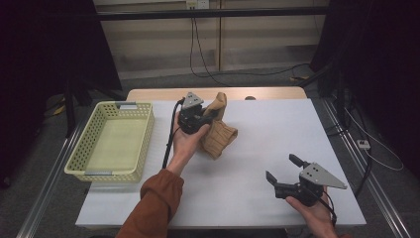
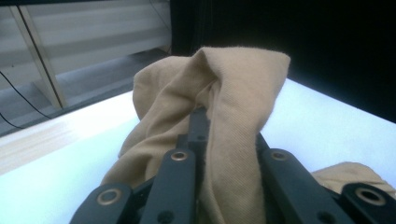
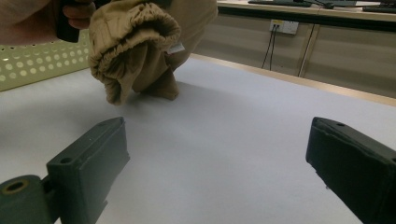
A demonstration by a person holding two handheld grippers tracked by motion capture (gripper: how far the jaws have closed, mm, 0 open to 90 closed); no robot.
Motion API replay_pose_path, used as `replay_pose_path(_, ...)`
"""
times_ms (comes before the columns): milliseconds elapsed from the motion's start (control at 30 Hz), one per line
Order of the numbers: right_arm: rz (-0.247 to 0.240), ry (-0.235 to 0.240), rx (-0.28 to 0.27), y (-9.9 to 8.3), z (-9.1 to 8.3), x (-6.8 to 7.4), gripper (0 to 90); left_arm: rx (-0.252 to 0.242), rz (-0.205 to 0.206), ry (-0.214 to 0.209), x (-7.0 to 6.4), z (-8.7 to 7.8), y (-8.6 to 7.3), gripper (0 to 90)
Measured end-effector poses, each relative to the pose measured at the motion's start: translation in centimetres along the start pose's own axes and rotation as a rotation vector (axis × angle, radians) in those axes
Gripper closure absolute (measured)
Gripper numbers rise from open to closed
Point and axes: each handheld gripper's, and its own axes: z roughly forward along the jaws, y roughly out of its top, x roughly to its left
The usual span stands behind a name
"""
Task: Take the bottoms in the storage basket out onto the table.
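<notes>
High view gives me the white table top point(image 1: 257, 148) first, then the pale green perforated plastic basket point(image 1: 111, 139) off to the outer side of my left gripper point(image 1: 210, 117). Next in size is the tan ribbed-cuff cloth garment point(image 1: 218, 134): my left gripper's jaws are clamped on a fold of it, the upper part raised and draped over the fingers point(image 2: 175, 182), the lower part bunched on the table just beneath and beyond them. My right gripper point(image 1: 281, 171) hovers well apart from the cloth, near the table's near edge, its fingers point(image 3: 88, 158) spread wide with nothing between them.

I judge the work early: the garment is gripped and partly lifted, but not yet off the table, and the basket holds nothing. Carrying it across and releasing remain.
</notes>
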Motion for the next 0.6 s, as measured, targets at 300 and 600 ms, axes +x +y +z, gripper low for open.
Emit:
replay_pose_path(300, 0.002, 0.0, 0.0, 0.0, 0.0, 0.0, 5.3, 0.051, 0.032, 0.003, -0.8, 0.5, -1.3, 80.2)
replay_pose_path(600, 0.001, 0.003, 0.001, 0.0, 0.0, 0.0, 5.4, 0.102, -0.007, 0.009, 0.1, 1.4, -2.7, 80.0)
